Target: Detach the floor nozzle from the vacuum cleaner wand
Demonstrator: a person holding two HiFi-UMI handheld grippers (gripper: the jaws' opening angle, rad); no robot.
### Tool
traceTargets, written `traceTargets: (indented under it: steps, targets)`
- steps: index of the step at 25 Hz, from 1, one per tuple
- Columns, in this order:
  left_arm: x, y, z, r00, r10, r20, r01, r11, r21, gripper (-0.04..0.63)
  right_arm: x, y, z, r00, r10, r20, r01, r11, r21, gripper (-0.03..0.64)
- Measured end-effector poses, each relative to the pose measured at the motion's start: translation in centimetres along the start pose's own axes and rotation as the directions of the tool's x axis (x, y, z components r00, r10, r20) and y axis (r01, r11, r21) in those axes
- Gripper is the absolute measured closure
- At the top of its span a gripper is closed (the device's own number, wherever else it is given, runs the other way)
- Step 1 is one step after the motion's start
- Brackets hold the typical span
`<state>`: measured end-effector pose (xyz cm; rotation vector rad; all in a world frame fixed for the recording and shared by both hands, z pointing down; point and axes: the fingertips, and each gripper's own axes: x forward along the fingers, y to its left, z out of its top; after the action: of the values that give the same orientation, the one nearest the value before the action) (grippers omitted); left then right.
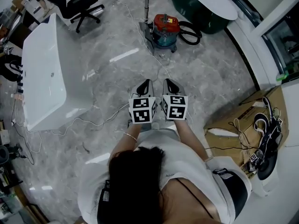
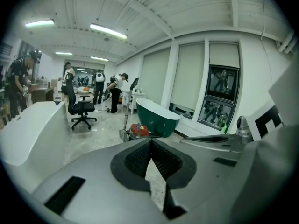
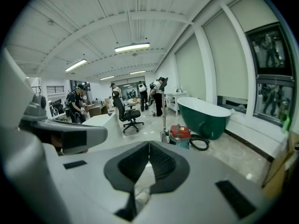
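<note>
The vacuum cleaner (image 1: pixel 165 30), a red and teal canister, stands on the grey floor well ahead of me. Its metal wand (image 1: pixel 147 3) rises upright beside it, with the floor nozzle (image 1: pixel 145 32) at its foot. From the left gripper view the canister (image 2: pixel 139 130), wand (image 2: pixel 126 112) and nozzle (image 2: pixel 123 135) look far off, and likewise in the right gripper view: canister (image 3: pixel 180 135), wand (image 3: pixel 164 116). My left gripper (image 1: pixel 145 83) and right gripper (image 1: pixel 168 82) are held side by side, both shut and empty. Left gripper (image 2: pixel 150 142) and right gripper (image 3: pixel 149 144) jaws meet with nothing between them.
A white bathtub (image 1: pixel 44 73) stands at the left, a green bathtub (image 1: pixel 196 6) beyond the vacuum. The black hose (image 1: pixel 191 34) loops by the canister. An office chair (image 1: pixel 80 4) is at the back left. Cables cross the floor. Cardboard and gear (image 1: pixel 252 129) lie at the right. People stand far off.
</note>
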<state>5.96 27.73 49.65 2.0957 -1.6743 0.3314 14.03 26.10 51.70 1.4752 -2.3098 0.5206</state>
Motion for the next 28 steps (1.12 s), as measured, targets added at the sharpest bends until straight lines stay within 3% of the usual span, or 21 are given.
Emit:
traceTargets:
  steps: [11,28]
  targets:
    - [2.5,2.7,1.6,1.000,0.017,0.007,-0.017,1.000,0.009,0.591,3.3,0.6,2.6,0.999,-0.007,0.044,0.012,0.996,-0.091,0.601]
    - [9.8,6.6,5.7,1.000,-0.005,-0.002,0.005,1.000,0.011,0.591,11.2,-0.5,6.2,1.000,-0.012,0.021,0.013,0.999,-0.050,0.601]
